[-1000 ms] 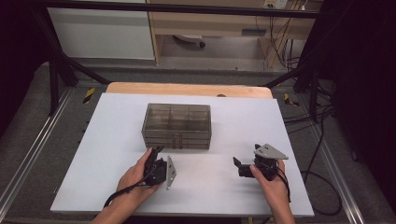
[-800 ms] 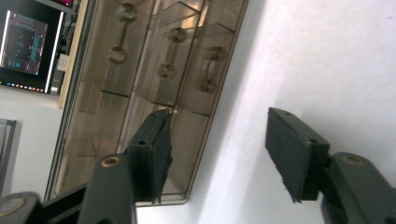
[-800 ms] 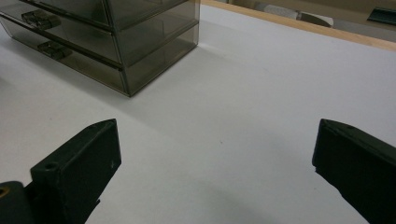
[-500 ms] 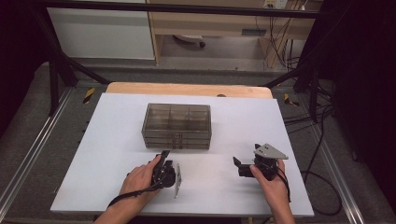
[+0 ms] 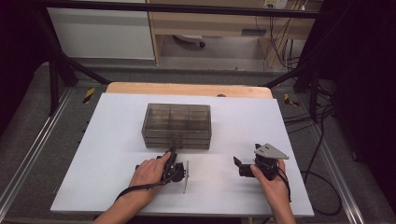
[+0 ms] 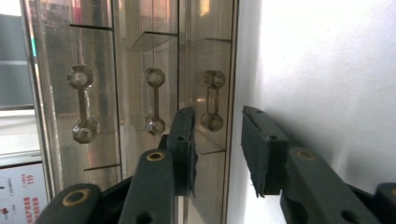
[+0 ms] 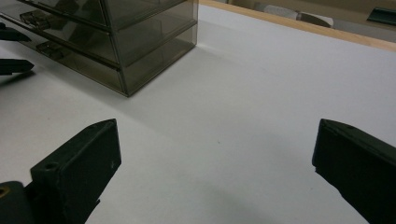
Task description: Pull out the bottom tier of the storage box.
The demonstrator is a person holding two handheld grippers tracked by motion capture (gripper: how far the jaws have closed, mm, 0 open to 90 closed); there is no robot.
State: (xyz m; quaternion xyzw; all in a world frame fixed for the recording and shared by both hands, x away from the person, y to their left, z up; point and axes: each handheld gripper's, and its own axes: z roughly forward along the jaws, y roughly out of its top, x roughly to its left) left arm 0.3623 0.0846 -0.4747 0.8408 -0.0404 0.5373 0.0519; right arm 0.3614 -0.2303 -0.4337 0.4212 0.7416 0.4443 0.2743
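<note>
The left tongs [image 6: 217,140] had slid in against the smoky clear plastic drawer cabinet [image 5: 176,126] mid-table, jaws just narrowing around the bottom drawer's handle [image 6: 212,100], not yet pinching. Drawer pull looked imminent. The right tongs [image 7: 215,158] sat wide, empty.

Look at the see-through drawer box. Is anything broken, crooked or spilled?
Nothing stands out. The drawer box sits flat and square on the white table, its three drawers shut, handles intact, nothing spilled. The left gripper has just been closing in front of the bottom handle; nothing between its fingers yet.
</note>
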